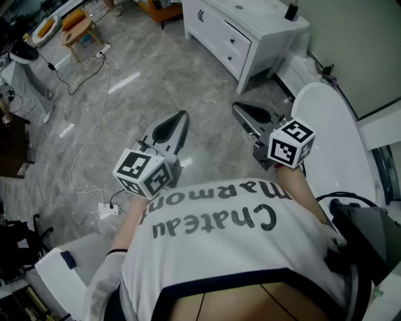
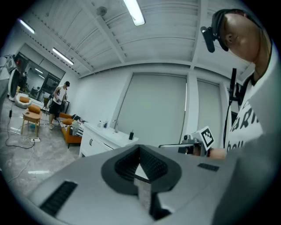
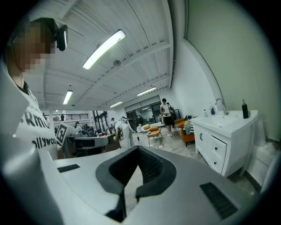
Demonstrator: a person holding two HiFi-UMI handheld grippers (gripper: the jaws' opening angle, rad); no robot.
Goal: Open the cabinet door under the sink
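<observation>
A white sink cabinet (image 1: 241, 31) stands at the top of the head view, with a door that has a black handle (image 1: 200, 15) at its left end and drawers (image 1: 235, 44) beside it. My left gripper (image 1: 178, 119) and right gripper (image 1: 241, 110) are held side by side over the marble floor, well short of the cabinet. Both are shut with nothing between the jaws. In the left gripper view the cabinet (image 2: 105, 140) lies far ahead to the left of the shut gripper (image 2: 140, 169). In the right gripper view it (image 3: 219, 136) stands at the right of the shut gripper (image 3: 138, 169).
A white bathtub (image 1: 338, 144) curves along the right wall. Cables and a power strip (image 1: 108, 209) lie on the floor at left. A small wooden table (image 1: 78, 28) stands far left. A black bottle (image 1: 291, 11) sits on the cabinet top. A person (image 3: 166, 112) stands beyond it.
</observation>
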